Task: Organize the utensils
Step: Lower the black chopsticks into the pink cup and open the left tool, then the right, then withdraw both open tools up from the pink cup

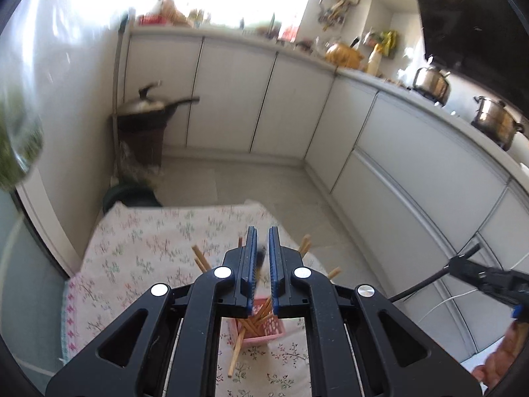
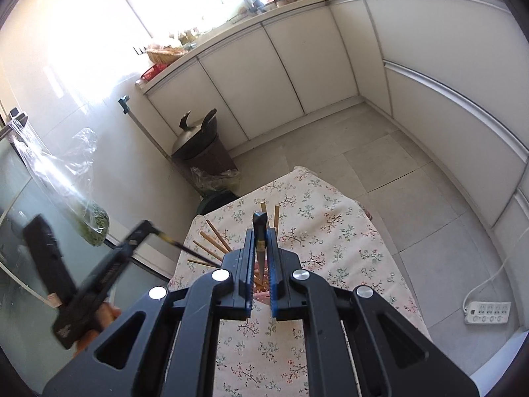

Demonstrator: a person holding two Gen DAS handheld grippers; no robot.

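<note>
Lidded wok sitting at centre left; power strip lying lower right; two steel pots standing at right edge.

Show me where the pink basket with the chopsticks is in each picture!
Left wrist view: the pink basket sits low in the middle, on the flowered tablecloth, seen through the gripper frame.
Right wrist view: only a pink sliver shows between the fingers, low centre; chopsticks fan out to its left.
Shared landmark: the lidded wok by the wall.
</note>
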